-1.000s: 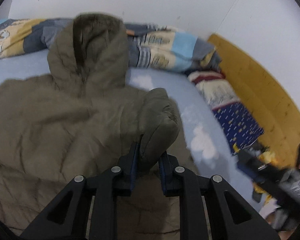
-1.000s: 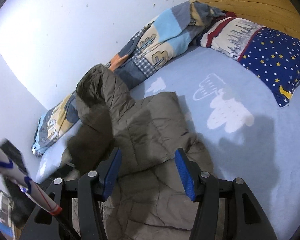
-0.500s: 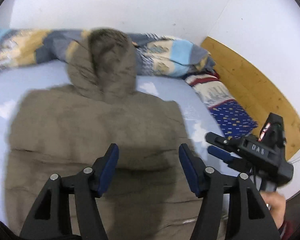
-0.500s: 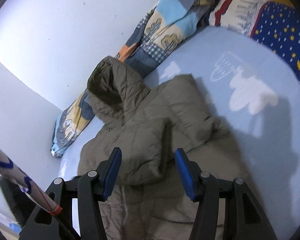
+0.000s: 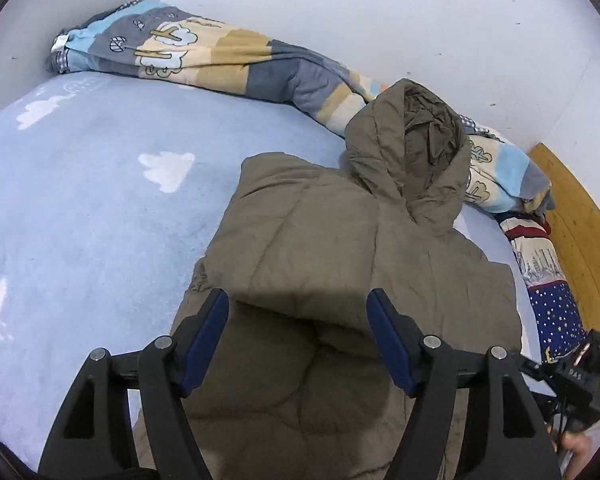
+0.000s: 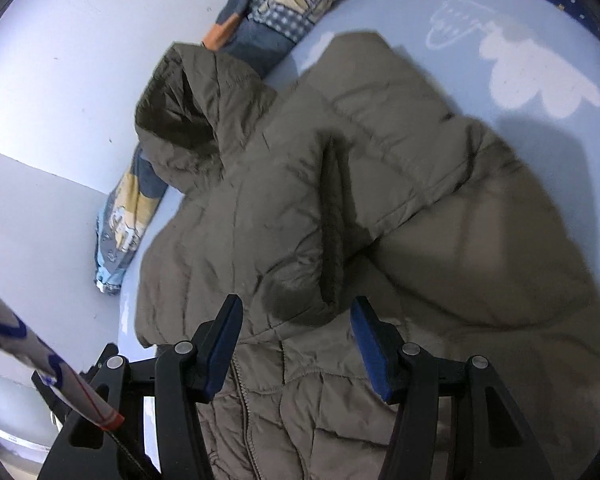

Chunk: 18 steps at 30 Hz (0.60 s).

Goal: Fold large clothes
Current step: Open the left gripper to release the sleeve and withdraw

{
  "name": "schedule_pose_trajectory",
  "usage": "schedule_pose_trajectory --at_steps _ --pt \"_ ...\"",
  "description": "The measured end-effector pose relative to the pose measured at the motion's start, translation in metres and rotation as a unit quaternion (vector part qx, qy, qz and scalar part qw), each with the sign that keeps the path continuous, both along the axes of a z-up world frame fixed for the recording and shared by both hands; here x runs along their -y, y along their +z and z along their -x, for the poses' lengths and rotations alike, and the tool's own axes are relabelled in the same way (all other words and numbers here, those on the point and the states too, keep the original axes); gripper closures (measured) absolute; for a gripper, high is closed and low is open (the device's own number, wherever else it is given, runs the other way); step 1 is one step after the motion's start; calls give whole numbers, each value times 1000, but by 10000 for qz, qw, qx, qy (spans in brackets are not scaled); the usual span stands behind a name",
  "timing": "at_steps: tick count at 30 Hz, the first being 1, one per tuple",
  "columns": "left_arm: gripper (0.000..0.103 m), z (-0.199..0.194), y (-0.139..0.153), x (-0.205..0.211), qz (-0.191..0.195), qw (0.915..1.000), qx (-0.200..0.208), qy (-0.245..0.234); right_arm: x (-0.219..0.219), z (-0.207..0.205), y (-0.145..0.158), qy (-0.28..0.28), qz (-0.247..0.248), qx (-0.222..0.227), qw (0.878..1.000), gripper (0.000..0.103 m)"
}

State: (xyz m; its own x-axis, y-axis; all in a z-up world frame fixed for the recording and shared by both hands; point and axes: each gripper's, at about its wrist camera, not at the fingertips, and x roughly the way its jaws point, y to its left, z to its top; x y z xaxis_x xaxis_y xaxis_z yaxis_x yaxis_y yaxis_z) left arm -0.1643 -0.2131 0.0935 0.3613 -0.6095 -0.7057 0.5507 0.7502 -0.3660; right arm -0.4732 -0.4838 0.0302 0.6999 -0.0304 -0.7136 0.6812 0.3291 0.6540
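Observation:
An olive padded jacket [image 5: 340,248] with a hood [image 5: 412,152] lies flat on the light blue bed sheet [image 5: 80,200]. My left gripper [image 5: 297,300] hovers over its near part; its jaws are opening, and no fabric is pinched between them. In the right wrist view one sleeve lies folded across the jacket [image 6: 440,240], its cuff [image 6: 300,288] pointing at me. My right gripper [image 6: 297,306] is low over that cuff. Its jaws are closing, the cuff end sits between the blue pads [image 6: 370,344], and the pads are not pressing on it.
A rolled patterned quilt [image 5: 204,60] runs along the white wall behind the hood. Star-print pillows [image 5: 556,308] and a wooden headboard [image 5: 580,216] are at the right. A hand [image 5: 576,446] shows at bottom right. A white stick with blue marks [image 6: 40,356] crosses the lower left.
My left gripper let go of the sleeve, opened, and swung to the jacket's other side. The right gripper sank toward the folded sleeve's cuff and its jaws narrowed a little.

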Motion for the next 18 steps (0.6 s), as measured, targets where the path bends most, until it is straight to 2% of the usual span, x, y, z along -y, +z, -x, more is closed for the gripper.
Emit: schedule_pose_trajectory --at_steps 1,2,3,6,7,10,12,14,16,18 --pt "32 0 0 3 -20 10000 24 -38 -1 -5 -3 21 -10 79 10000 59" --pt "32 0 1 5 -66 9999 55 -57 -2 -8 -1 9 132 -19 9999 77" --pt "32 2 1 7 -120 9999 93 -76 -2 -10 2 -18 273 -55 9996 79" --pt "32 4 -4 11 -250 9995 180 -122 -1 -12 25 -161 1119 -215 9934 82" --pt "32 3 -6 10 -309 9992 209 -112 -1 -13 36 -212 1521 -351 9875 82" --pt "32 2 -13 9 -504 9985 220 -64 5 -17 46 -299 2043 -687 9760 82" --pt "32 -1 -19 11 -635 9978 169 -56 11 -20 40 -300 2088 -920 9732 82" --pt "32 -3 -26 13 -803 9967 121 -35 17 -25 22 -237 1873 -1182 9749 82" --pt "32 -5 -34 17 -1034 9946 30 -61 21 -26 10 -206 1689 -1276 9771 80" --pt "32 -5 -38 17 -1061 9943 -29 -55 23 -25 9 -194 1655 -1273 9778 79"
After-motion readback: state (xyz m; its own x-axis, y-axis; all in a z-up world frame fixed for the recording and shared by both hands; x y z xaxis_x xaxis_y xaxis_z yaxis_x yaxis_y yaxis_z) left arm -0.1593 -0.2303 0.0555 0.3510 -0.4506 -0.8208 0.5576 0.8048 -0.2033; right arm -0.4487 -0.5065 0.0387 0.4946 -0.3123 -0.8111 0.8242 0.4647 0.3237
